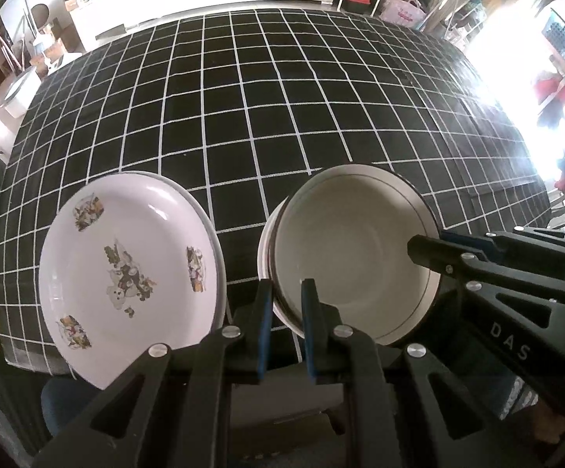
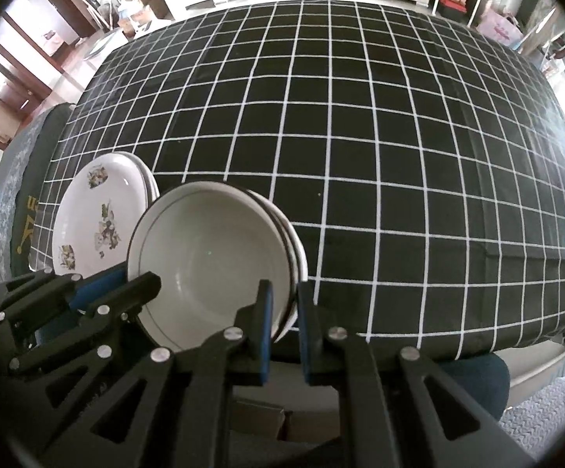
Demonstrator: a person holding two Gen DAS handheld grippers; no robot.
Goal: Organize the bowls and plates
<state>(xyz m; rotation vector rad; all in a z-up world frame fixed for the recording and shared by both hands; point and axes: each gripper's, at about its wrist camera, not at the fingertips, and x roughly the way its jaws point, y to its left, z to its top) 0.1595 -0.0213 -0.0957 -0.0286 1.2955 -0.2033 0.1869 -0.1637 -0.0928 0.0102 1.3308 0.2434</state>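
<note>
Your left gripper (image 1: 286, 304) and right gripper (image 2: 284, 308) meet at one stack of bowls (image 1: 354, 251) near the front edge of the bench (image 1: 282, 97), which is draped in a black cloth with a white grid. In the left wrist view, your left gripper's blue-padded fingers (image 1: 265, 327) straddle the near-left rim of the top bowl, one inside and one outside; whether the pads actually press the rim cannot be told. In the right wrist view, your right gripper's fingers (image 2: 265, 331) stand either side of the stack's near-right rim, again with contact unclear. Each gripper also shows in the other's camera, reaching in from the opposite side of the bowls.

The top bowl is off-white with a thin dark line below its rim, and the edges of the bowls beneath it show at the side. Just beside the stack, to its left, lies a pile of floral plates (image 1: 130, 269), the uppermost printed with small flower sprigs.
</note>
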